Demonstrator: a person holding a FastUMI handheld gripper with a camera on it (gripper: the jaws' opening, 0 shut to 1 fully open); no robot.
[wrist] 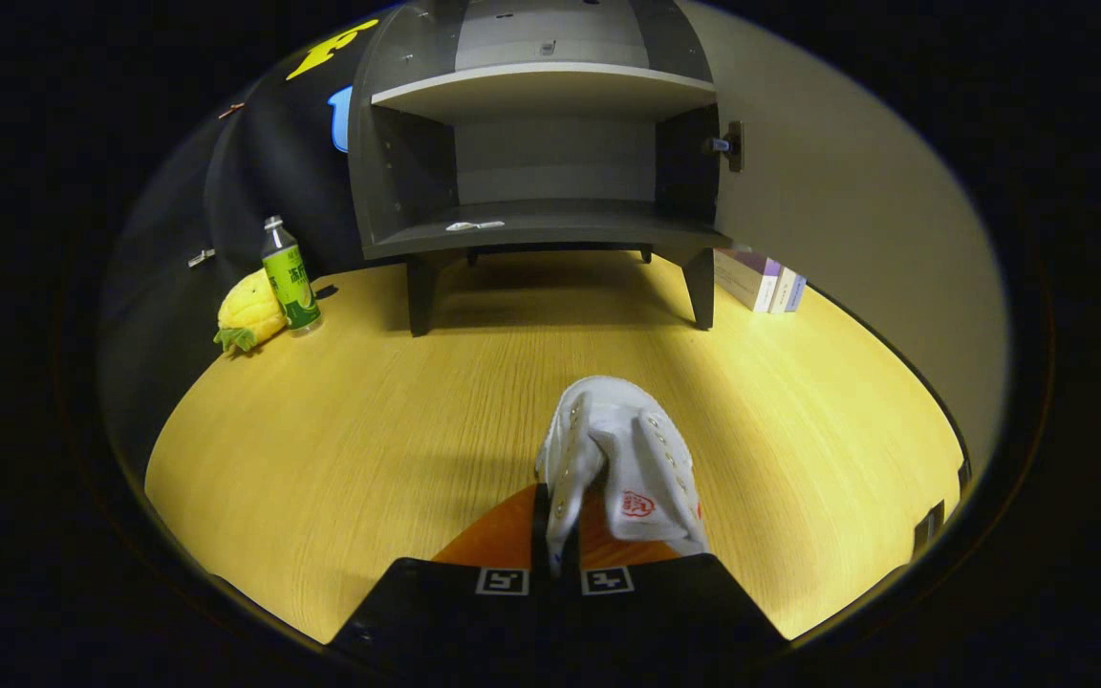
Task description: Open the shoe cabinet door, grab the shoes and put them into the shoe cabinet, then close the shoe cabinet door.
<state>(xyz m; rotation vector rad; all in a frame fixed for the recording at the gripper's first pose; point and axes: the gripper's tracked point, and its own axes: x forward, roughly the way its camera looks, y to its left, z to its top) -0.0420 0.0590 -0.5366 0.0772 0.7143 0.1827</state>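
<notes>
- Gripper (555,535) fingers clamped together on a white canvas shoe (622,459), held above the wooden floor (369,430).
- Far ahead, grey shoe cabinet (541,162) stands open.

White cloth shoe (622,459), wood-grain floor (369,430), matt grey shoe cabinet (541,96)

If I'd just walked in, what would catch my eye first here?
Probably the white shoe, pinched by its upper between the gripper fingers, over the wooden floor. Beyond it stands the grey shoe cabinet, door open, shelves bare. Left of the cabinet are a green bottle and a yellow pineapple toy.
</notes>
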